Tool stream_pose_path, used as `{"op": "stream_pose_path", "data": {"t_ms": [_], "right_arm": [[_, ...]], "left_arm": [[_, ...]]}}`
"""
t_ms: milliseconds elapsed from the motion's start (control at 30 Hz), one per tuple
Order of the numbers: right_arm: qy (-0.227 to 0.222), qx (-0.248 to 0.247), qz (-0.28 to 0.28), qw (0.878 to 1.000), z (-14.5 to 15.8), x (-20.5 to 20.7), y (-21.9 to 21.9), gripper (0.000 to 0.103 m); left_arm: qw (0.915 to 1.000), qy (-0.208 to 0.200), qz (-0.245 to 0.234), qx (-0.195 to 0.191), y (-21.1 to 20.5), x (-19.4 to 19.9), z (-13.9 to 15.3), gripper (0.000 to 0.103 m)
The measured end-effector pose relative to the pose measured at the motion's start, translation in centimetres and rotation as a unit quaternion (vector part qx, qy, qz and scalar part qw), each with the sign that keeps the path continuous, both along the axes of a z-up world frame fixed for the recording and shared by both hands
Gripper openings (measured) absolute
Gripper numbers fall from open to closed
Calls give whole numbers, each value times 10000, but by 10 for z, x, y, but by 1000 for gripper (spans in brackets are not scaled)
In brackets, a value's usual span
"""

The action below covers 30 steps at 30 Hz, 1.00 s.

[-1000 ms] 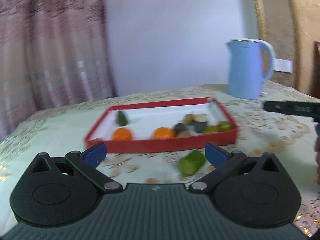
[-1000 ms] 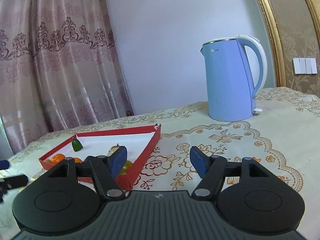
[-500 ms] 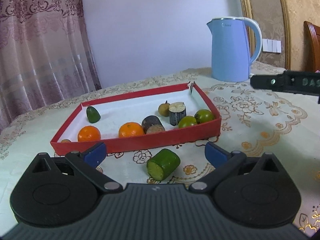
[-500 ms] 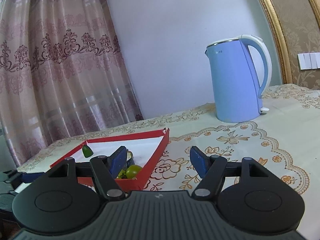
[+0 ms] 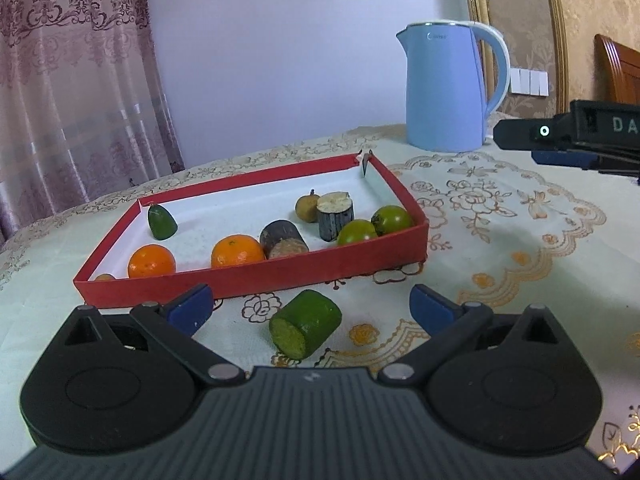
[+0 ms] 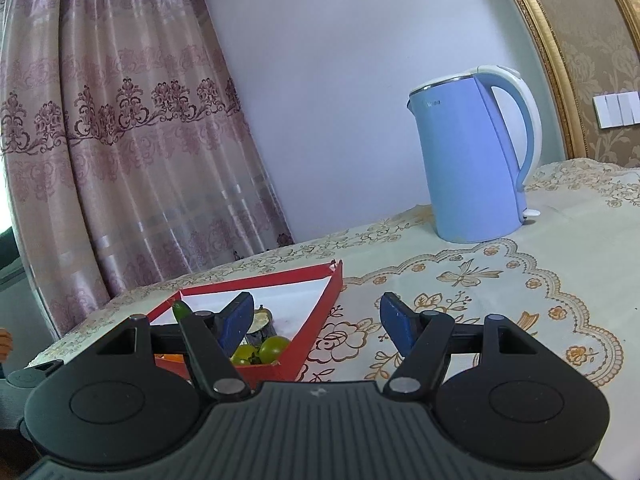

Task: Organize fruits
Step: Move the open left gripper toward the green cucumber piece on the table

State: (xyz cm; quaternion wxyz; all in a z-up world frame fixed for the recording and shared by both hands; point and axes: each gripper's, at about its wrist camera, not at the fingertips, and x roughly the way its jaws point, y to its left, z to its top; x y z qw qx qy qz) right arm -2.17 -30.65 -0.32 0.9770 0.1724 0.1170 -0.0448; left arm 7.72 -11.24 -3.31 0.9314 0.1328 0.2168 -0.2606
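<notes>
Left hand-held gripper point(image 5: 311, 307): spread wide, holding nothing; its blue pads sit either side of the loose fruit without touching it.
Green cut piece point(image 5: 305, 324): a short green cylinder lying on its side on the worktop point(image 5: 520, 264), just in front of the red tray, cut face turned toward the camera.
Step in hand: likely picking up this last stray piece to put it with the others.
How to do it well: centre the cylinder between the pads and close across its curved sides, not its ends; it looks apt to roll, so squeeze gently and lift clear of the tray's near wall before setting it inside.
Red tray point(image 5: 256, 276): shallow, white inside, directly behind the green piece. It holds two oranges point(image 5: 237, 251), two green tomatoes point(image 5: 392, 219), two dark log-like pieces point(image 5: 335, 215), a small brown fruit and a green wedge at its far left corner.
Right hand-held gripper point(image 6: 316, 322): about half open, empty, hovering beside the tray's right end above the worktop.
Blue kettle point(image 5: 450, 86): standing well behind the tray, to its right, not part of the job.
</notes>
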Motion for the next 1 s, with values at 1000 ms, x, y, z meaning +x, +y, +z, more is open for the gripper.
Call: {"op": "stream_pose_path", "data": {"t_ms": [1000], "right_arm": [[114,41,15,9999,-5,0,1,69]], "left_arm": [[9944,757,731,101,-4,46,-12,103]]}}
